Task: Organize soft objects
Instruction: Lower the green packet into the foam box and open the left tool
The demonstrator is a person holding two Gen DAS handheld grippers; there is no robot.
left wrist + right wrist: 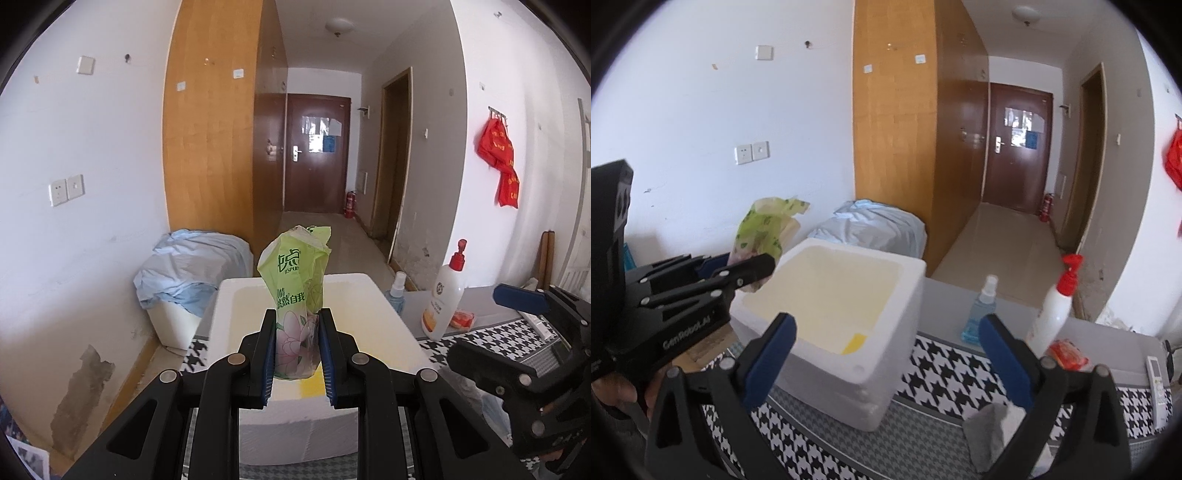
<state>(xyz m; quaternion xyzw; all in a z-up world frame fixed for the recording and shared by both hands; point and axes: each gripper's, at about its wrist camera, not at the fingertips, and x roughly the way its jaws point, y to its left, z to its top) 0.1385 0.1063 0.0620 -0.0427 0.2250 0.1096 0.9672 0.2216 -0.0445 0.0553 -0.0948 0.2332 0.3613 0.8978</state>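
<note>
Green tissue pack (295, 295), soft plastic wrap printed with white characters and a pale pink flower, crumpled and torn open at the top. Held upright, squeezed at its lower half, above the near edge of white foam box (846, 317). Box open-topped, cream inside, standing on houndstooth-covered desk (945, 373).

This is a lived-in room of a home or dormitory flat. A tall light-wood wardrobe (212, 122) stands against a white wall with sockets and switches, and a tiled hallway runs to a dark brown entrance door (317, 151) with a red fire extinguisher (349, 204) beside it. Crumpled pale blue bedding (188, 269) lies over a white tub, red cloth bags (499, 158) hang on wall hooks, and a black-and-white houndstooth cloth (945, 369) covers the table.
</note>
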